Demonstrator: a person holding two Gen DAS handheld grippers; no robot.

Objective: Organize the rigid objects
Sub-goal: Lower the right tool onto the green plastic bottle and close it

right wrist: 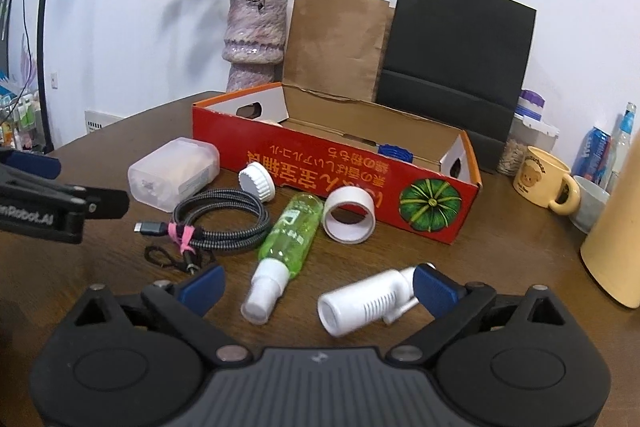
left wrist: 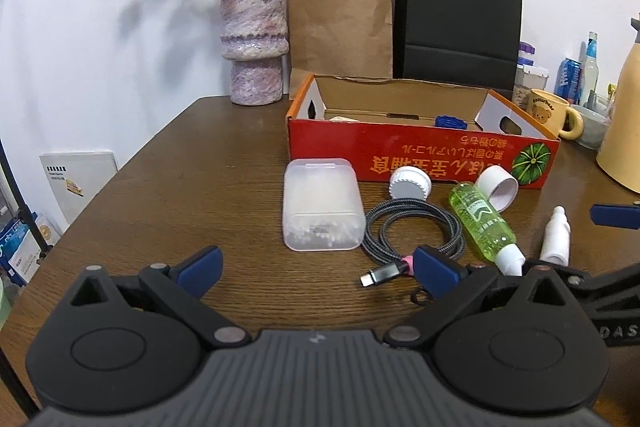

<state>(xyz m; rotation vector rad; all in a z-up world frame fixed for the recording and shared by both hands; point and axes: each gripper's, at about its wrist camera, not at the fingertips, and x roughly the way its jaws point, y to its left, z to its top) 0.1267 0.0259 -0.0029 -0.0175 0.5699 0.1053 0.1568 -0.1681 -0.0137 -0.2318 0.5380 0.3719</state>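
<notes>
two grippers open wide over the clutter, nothing gripped yet.
right gripper (right wrist: pixel 316 287) has its jaws spread with the white nozzle piece (right wrist: pixel 368 301) lying on the table (right wrist: pixel 120 267) between the pads, its far end just beside the right pad, not pinched; green spray bottle (right wrist: pixel 290 233) lies just left of it. left gripper (left wrist: pixel 316 267) hangs empty, near the coiled cable (left wrist: pixel 412 227) and clear plastic case (left wrist: pixel 320 205). red box (right wrist: pixel 336 171) sits at the far side, open-topped. likely next: centre the jaws on the nozzle body, close square across it, avoid nudging the bottle, then lift to the box.
</notes>
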